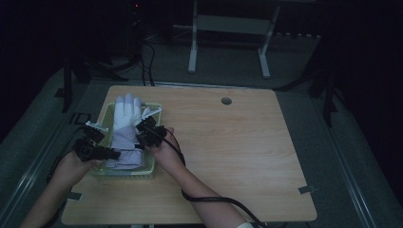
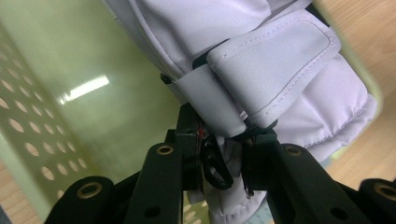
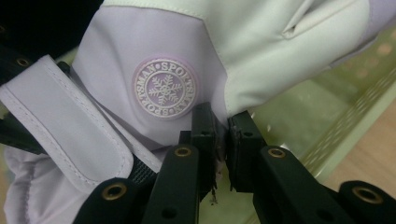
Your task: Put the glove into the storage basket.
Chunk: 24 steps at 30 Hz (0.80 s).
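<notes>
Two black two-jaw grippers at work, both pinched onto one padded lilac-and-white ski glove (image 1: 126, 135). Left gripper (image 1: 97, 153) clamped narrow on the glove's cuff end; seen in the left gripper view (image 2: 224, 154) with jaws nipping the fabric just under the stitched wrist strap (image 2: 275, 70). Right gripper (image 1: 145, 135) likewise drawn tight, biting the glove's edge; seen in the right gripper view (image 3: 222, 140) with jaws nearly together on a fold just below the round embroidered snowflake badge (image 3: 164, 88). Held from the left side by the left hand (image 1: 71, 166) and from the right side by the right hand (image 1: 164, 149), a black cable (image 1: 209, 199) trailing back along the right forearm.

Glove lying lengthwise in a pale green perforated plastic basket (image 1: 142, 172), white fingers pointing away toward the basket's far end, lilac cuff at the near end between the two grippers. Whether resting on the basket floor or lifted slightly clear: cannot tell.

Basket standing at the left part of a light wooden table (image 1: 237, 152), near its left edge. Round cable hole (image 1: 226, 100) in the tabletop toward the far edge, well apart from the basket.
</notes>
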Tool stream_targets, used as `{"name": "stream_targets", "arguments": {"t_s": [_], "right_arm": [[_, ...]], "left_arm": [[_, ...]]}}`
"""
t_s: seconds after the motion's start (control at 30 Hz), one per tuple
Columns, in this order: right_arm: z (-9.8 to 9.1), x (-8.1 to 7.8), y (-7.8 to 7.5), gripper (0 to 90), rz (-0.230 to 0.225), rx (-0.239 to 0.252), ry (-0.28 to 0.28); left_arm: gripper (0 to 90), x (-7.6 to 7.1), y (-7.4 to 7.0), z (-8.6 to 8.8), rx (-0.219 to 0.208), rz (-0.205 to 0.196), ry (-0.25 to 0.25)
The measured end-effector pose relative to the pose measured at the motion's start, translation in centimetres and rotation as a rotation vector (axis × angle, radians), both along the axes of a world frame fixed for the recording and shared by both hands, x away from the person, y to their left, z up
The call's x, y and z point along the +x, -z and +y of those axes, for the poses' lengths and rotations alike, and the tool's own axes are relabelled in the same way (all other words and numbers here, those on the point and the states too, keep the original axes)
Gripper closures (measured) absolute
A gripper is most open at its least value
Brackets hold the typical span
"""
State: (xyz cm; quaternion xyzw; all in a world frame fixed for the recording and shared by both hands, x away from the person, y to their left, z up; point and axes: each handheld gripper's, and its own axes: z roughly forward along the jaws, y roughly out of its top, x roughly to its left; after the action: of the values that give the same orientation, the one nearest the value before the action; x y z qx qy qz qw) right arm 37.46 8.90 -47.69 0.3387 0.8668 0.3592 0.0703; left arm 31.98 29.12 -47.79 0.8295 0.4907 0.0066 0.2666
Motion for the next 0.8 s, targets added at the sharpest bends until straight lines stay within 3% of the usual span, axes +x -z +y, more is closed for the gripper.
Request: {"name": "stream_targets", "arguments": {"t_s": [0.07,0.27,0.4,0.67,0.8], "right_arm": [[0.3,0.1,0.8,82.8,0.020,-0.026,0.001],[1.5,0.3,2.3,82.6,0.055,-0.083,0.001],[2.3,0.4,2.7,82.5,0.074,-0.124,0.019],[3.8,0.9,3.5,81.9,0.126,-0.194,0.046],[4.0,1.0,3.6,77.3,0.124,-0.212,0.037]], "left_arm": [[73.2,0.1,0.6,-0.2,0.030,0.021,-0.016],[73.0,0.4,2.1,-0.2,0.059,0.076,-0.037],[72.7,0.5,2.9,0.0,0.064,0.071,-0.036],[71.1,0.8,4.2,0.4,0.057,0.110,-0.058],[65.5,0.7,4.2,0.1,0.077,0.087,-0.051]]}}
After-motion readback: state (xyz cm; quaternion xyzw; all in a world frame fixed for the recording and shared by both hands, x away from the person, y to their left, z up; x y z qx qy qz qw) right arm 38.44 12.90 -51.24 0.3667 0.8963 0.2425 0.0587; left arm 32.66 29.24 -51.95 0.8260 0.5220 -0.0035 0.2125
